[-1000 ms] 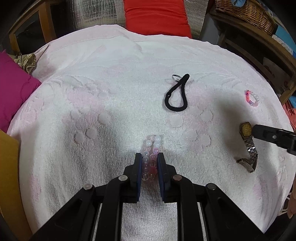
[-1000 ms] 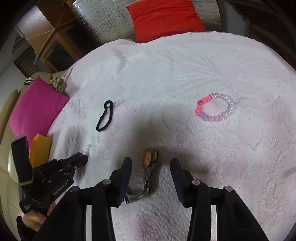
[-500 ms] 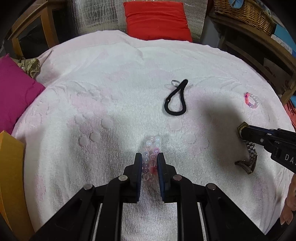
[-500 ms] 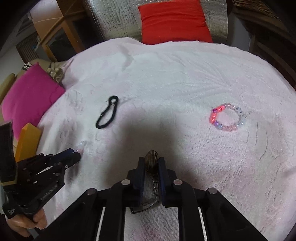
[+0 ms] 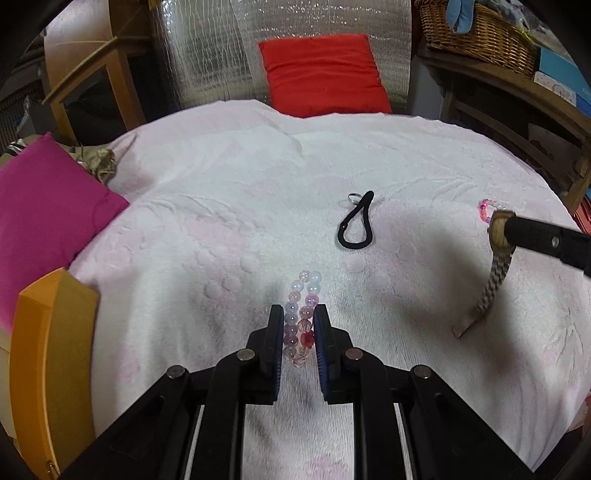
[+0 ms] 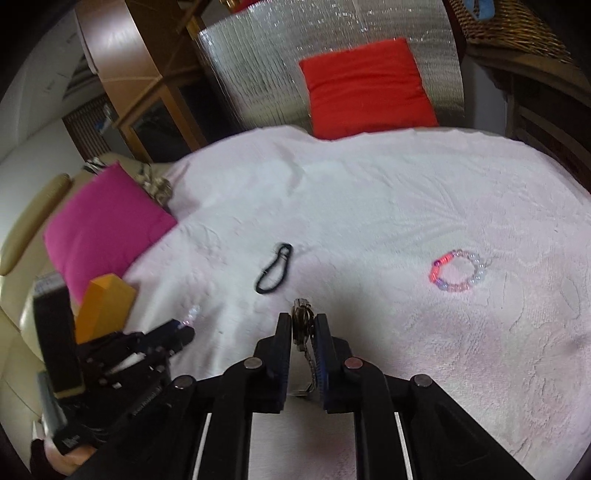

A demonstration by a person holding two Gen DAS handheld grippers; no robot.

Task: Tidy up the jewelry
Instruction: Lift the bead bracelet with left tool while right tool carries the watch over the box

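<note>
My left gripper (image 5: 298,314) is shut on a pale pink and lilac bead bracelet (image 5: 303,314), held above the pink towel (image 5: 221,229). It shows at the left of the right wrist view (image 6: 184,332). My right gripper (image 6: 301,321) is shut on a gold-faced wristwatch (image 6: 302,325); in the left wrist view the watch (image 5: 498,236) hangs from it with its metal band (image 5: 487,291) trailing down to the towel. A black hair tie (image 5: 354,225) (image 6: 275,275) and a red-and-pink bead bracelet (image 6: 458,271) (image 5: 485,210) lie on the towel.
An orange box (image 5: 48,354) stands at the left edge and also shows in the right wrist view (image 6: 103,306). A magenta cushion (image 5: 48,214) lies at the left, a red cushion (image 5: 321,74) at the back. A wicker basket (image 5: 476,33) sits on a wooden shelf at the right.
My right gripper closed on the watch and lifted it off the towel. My left gripper, still shut on the bracelet, has risen and pulled back; the orange box has come into view.
</note>
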